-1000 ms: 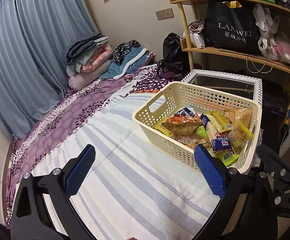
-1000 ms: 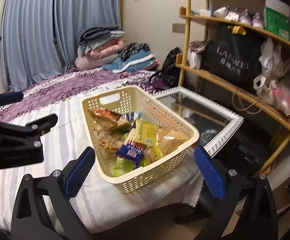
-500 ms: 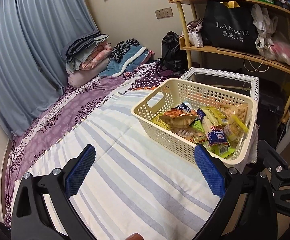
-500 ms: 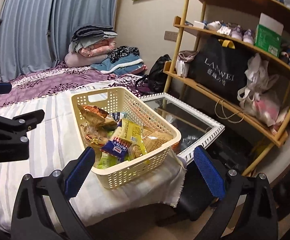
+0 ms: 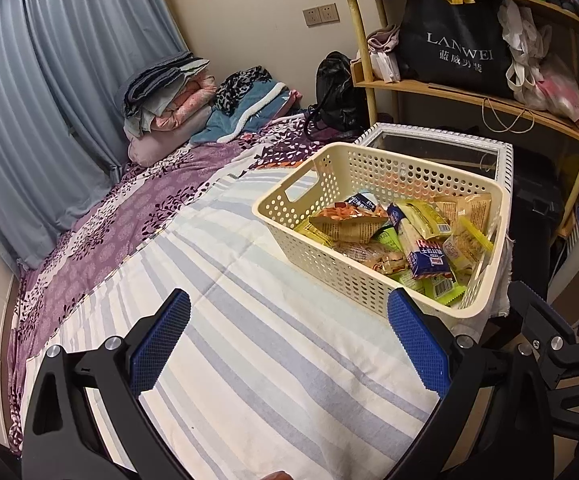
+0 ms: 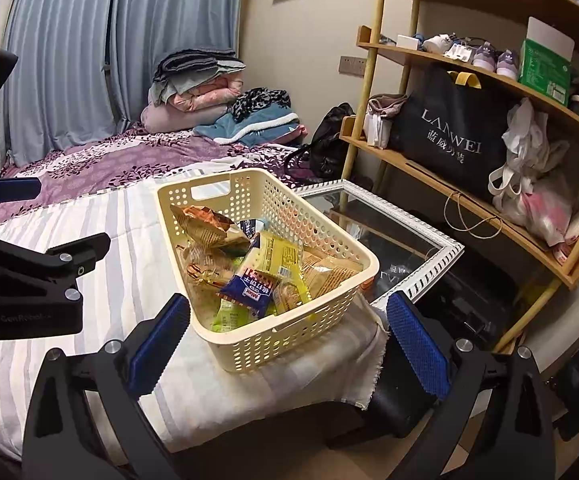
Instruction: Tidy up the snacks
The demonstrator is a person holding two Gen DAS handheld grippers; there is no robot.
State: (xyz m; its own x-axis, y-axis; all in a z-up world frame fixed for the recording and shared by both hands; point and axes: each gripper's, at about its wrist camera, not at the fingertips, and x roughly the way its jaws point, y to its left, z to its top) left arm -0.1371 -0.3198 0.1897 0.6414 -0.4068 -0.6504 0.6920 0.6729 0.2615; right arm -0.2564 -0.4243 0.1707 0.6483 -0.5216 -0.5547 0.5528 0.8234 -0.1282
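On the striped sheet [image 5: 249, 344] at the corner of the bed, a cream perforated basket [image 6: 321, 312] holds all the snack packets in view, heaped loosely: a blue-and-red packet [image 6: 251, 286] on top near the front, a yellow packet [image 6: 277, 254] behind it, an orange-brown bag [image 6: 205, 228] toward the handle end. No packet lies loose on the sheet, so this fits either snacks already gathered in or a full basket waiting to be sorted out; the pictures do not settle which. The left tool [image 5: 289, 344] hangs over bare sheet beside the basket, jaws spread wide and holding nothing; the right tool [image 6: 289, 344] is likewise wide open and empty, just short of the basket's near end. The basket's long axis runs from the near corner of the bed toward the folded bedding [image 6: 197, 88], cut-out handle at the far end. The blue-and-red packet lies roughly across that axis. My judgement: any grasp inside should come from above onto a top packet, closing across its short side, since crinkly wrappers slip and crush.
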